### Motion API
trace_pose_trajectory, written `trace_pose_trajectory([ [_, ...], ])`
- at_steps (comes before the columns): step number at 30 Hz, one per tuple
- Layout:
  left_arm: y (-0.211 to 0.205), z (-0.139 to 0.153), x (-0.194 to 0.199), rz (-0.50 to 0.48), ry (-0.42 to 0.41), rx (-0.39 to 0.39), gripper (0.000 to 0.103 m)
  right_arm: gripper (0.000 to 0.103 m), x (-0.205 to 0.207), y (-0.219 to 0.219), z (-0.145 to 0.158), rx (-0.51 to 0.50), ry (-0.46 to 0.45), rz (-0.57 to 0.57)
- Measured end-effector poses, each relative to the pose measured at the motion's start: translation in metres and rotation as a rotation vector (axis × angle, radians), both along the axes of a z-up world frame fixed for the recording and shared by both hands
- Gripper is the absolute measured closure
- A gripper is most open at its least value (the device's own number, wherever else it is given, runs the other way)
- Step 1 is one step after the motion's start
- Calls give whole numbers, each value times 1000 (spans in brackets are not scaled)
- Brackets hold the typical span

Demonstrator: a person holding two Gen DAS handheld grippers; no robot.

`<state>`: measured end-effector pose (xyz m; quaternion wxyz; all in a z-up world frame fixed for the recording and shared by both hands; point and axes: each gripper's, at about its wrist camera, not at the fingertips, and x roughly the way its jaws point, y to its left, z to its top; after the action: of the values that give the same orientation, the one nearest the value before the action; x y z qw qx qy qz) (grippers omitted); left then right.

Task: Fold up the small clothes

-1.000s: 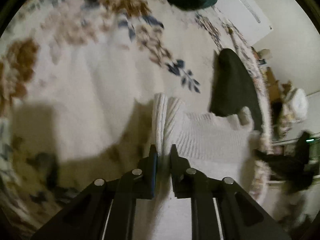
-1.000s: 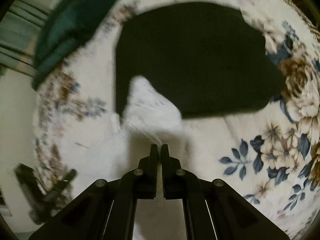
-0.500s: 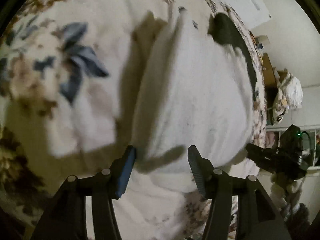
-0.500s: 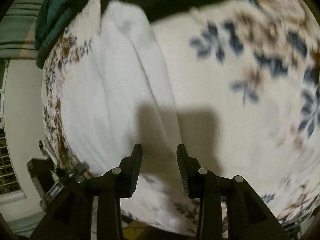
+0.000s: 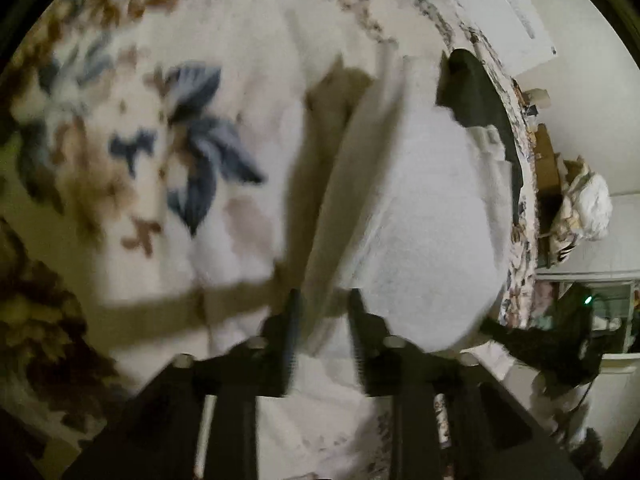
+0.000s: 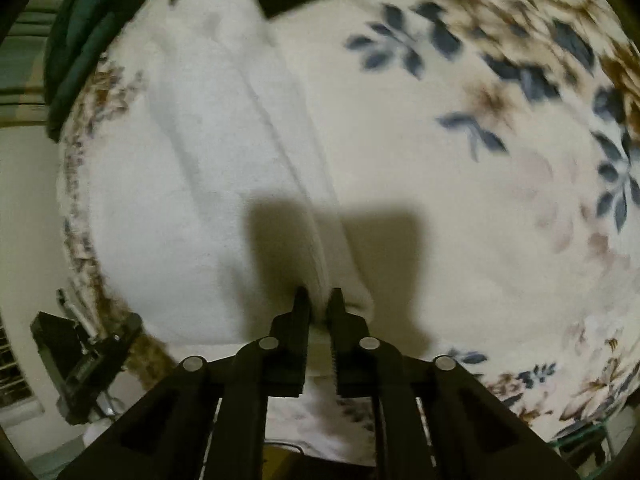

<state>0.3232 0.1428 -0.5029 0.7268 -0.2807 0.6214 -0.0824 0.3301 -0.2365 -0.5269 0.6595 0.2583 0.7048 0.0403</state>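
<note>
A white knitted garment lies folded on the floral bedspread. In the left wrist view my left gripper has its jaws partly closed around the garment's near left folded edge; the view is blurred. In the right wrist view the same garment lies to the left, and my right gripper is nearly shut, pinching its near right folded edge. A black garment lies just beyond the white one.
A dark green cloth lies at the far side of the bed. The bed edge runs close on the right in the left wrist view, with a cluttered room and a dark stand beyond it.
Both grippers opened about half a second ago, releasing the garment onto the bed. Both have since closed in again on its near folded edges.
</note>
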Motion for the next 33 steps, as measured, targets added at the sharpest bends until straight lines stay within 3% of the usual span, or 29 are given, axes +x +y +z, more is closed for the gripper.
trace_pose_trajectory([
  [1, -2, 9, 3, 0, -28, 11, 56, 85, 7, 0, 9, -8, -18, 8],
  [3, -10, 24, 20, 0, -98, 50, 44, 71, 23, -3, 28, -12, -87, 6],
  [4, -13, 26, 29, -5, -124, 68, 44, 62, 34, -4, 36, -10, -125, 8],
  [7, -27, 18, 72, -40, -163, 115, 44, 61, 76, 0, 44, -26, -182, 22],
  [11, -51, 0, 126, -124, -164, 196, 45, 61, 132, 13, 34, -52, -197, 59],
  [13, -62, -9, 144, -172, -158, 175, 53, 61, 148, 16, 27, -45, -194, 81],
  [14, -62, -9, 146, -177, -148, 173, 66, 63, 153, 17, 24, -53, -186, 90],
  [15, -64, -9, 147, -193, -143, 178, 95, 70, 156, 15, 21, -66, -185, 89],
  [16, -67, -4, 147, -202, -152, 179, 95, 88, 157, 14, 20, -73, -189, 81],
  [17, -67, 5, 144, -192, -178, 153, 95, 95, 156, 13, 21, -68, -188, 76],
  [21, -56, 43, 129, -114, -258, -18, 95, 98, 150, 2, 35, -33, -214, 9],
  [22, -50, 47, 127, -85, -264, -91, 95, 98, 147, -1, 40, -25, -223, -2],
  [25, -32, 33, 135, 10, -231, -245, 95, 98, 139, -12, 62, -4, -266, -52],
  [28, -15, -6, 150, 74, -131, -252, 91, 98, 141, -22, 73, -2, -295, -65],
  [30, -7, -31, 156, 91, -31, -251, 88, 98, 148, -22, 63, 2, -259, -47],
  [33, -10, -23, 156, 53, -28, -163, 74, 96, 159, -14, 44, 46, -184, 15],
])
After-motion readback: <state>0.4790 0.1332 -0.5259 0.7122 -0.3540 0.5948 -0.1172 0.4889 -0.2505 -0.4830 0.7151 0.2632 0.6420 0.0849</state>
